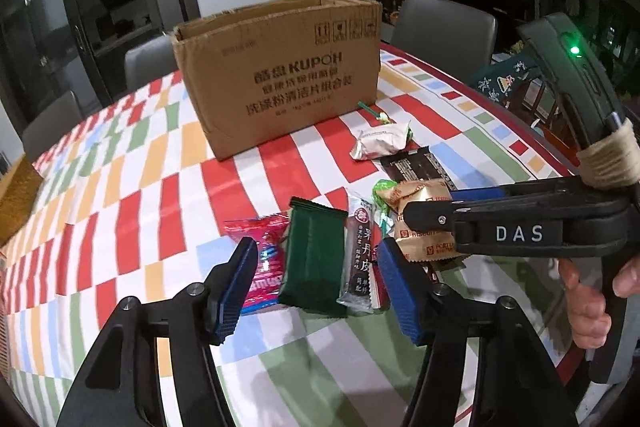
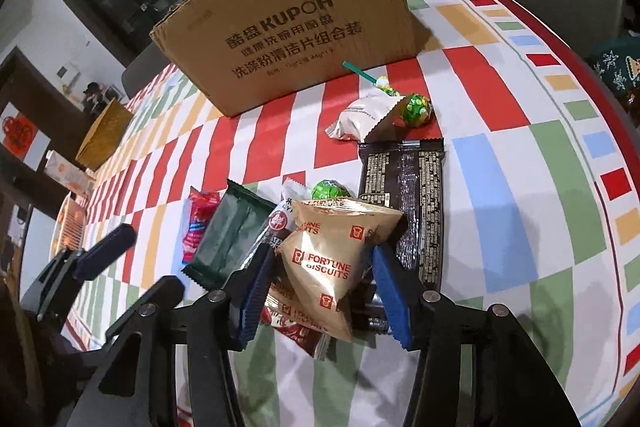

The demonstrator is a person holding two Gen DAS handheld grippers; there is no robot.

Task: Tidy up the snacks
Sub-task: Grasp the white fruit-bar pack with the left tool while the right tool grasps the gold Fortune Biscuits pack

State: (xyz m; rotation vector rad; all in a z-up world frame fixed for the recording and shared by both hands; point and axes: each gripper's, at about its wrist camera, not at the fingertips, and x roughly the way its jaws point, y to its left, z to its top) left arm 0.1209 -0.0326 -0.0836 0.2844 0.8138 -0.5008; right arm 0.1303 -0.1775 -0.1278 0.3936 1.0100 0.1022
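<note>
Straddling the dark green packet point(image 1: 314, 259), left tool point(image 1: 316, 281) apart.

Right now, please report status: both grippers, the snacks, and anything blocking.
Left gripper open, straddling green packet. Right gripper open around Fortune Biscuits bag, pads not pressing. Cardboard box behind snacks, path clear.

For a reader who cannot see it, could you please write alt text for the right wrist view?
The right claw, blue pads apart, straddles a gold biscuit packet among snack packets on a checked tablecloth. A dark green packet lies to its left, a black bar to its right, and a cardboard box stands behind.
</note>
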